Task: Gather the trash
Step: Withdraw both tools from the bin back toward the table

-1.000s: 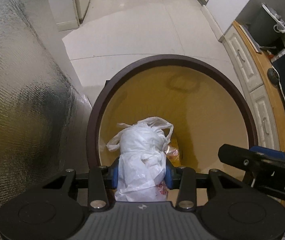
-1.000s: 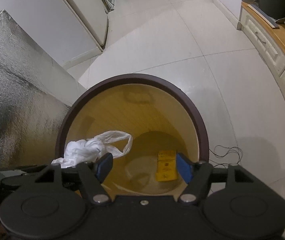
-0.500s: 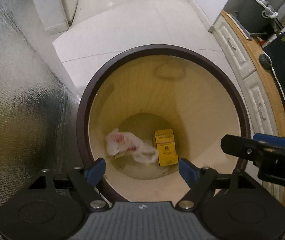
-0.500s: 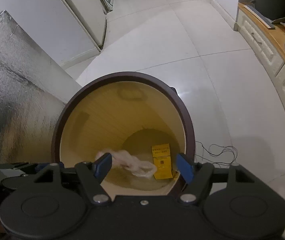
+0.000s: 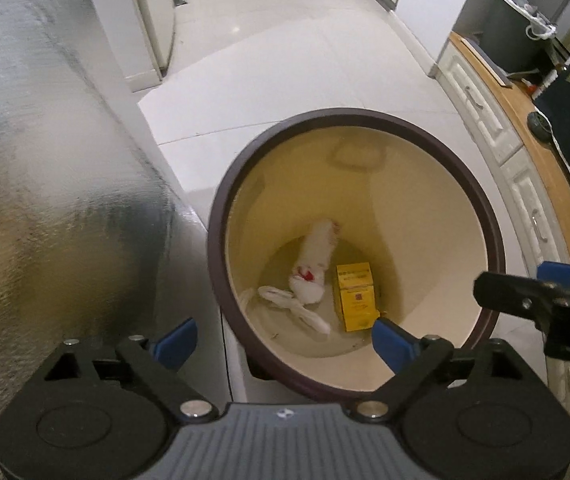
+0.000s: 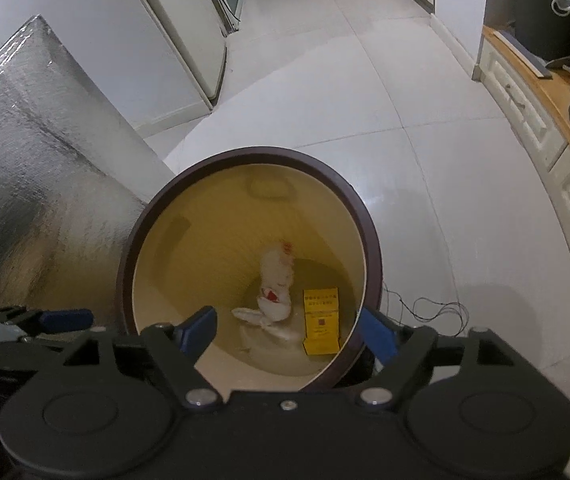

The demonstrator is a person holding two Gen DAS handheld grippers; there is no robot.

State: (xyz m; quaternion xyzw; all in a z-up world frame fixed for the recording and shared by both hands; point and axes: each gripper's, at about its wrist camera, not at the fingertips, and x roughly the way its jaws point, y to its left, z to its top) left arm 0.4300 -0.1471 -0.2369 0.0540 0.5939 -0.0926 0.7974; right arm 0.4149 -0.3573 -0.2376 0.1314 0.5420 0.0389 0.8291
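Note:
A round bin with a dark brown rim [image 5: 465,168] [image 6: 369,220] and a yellow inside stands on the tiled floor. At its bottom lie a crumpled white plastic bag [image 5: 315,264] [image 6: 277,284] and a small yellow box [image 5: 355,296] [image 6: 321,320]. My left gripper [image 5: 285,342] hangs above the bin's near rim, its jaws opening wide with nothing between them. My right gripper [image 6: 289,334] is also above the bin, jaws opening and empty. The right gripper's black and blue finger [image 5: 541,292] shows at the right edge of the left wrist view.
A silver foil-covered block [image 5: 45,200] [image 6: 33,200] stands close against the bin's left side. White cabinets with a wooden top [image 5: 525,152] [image 6: 545,120] run along the right. A thin black cable [image 6: 425,304] lies on the floor right of the bin.
My left gripper let go of the white bag, which dropped to the bin's bottom beside the yellow box. Both grippers opened wider and rose a little above the bin.

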